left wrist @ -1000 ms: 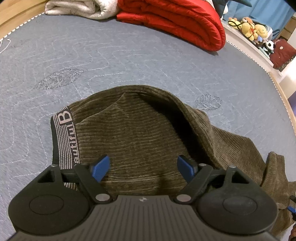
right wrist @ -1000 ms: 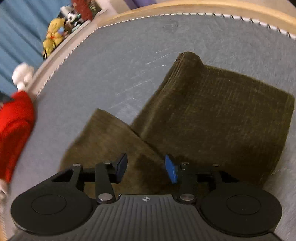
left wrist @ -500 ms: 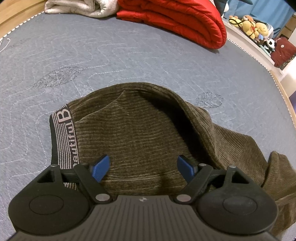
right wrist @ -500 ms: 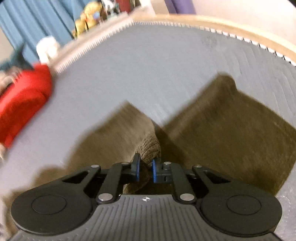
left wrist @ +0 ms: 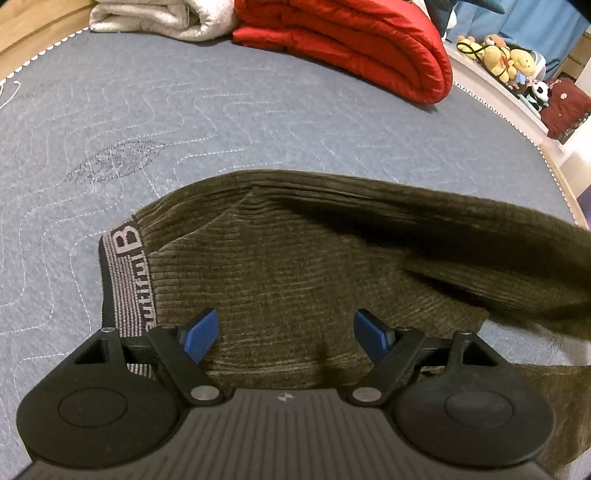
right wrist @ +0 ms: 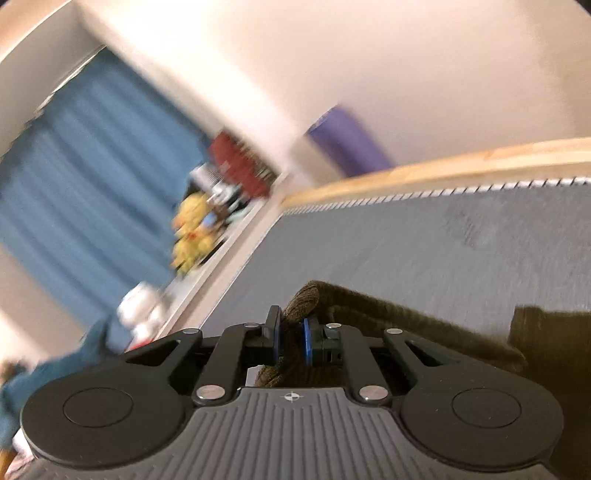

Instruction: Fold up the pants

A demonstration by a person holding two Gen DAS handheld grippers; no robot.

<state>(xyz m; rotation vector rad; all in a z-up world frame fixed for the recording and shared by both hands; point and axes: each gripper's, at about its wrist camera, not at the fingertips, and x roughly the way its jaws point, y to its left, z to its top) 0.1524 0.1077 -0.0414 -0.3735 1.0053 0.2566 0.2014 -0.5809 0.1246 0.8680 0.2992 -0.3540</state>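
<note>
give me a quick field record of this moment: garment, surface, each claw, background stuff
garment: olive-brown corduroy pants, striped waistband with lettering at the left of the left wrist view
surface: grey quilted mattress
left claw: open above the waist area, nothing between its pads
right claw: shut on a fold of the pants, raised off the mattress
pant leg: lifted, stretching off to the right
background: folded red quilt, white blanket, plush toys, blue curtain

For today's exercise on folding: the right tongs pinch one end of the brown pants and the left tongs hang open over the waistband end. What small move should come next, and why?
Probably carry the right tongs, shut on the pants, across toward the waistband. The gripped leg already hangs above the mattress, while the left tongs stand open over the waistband end.
</note>
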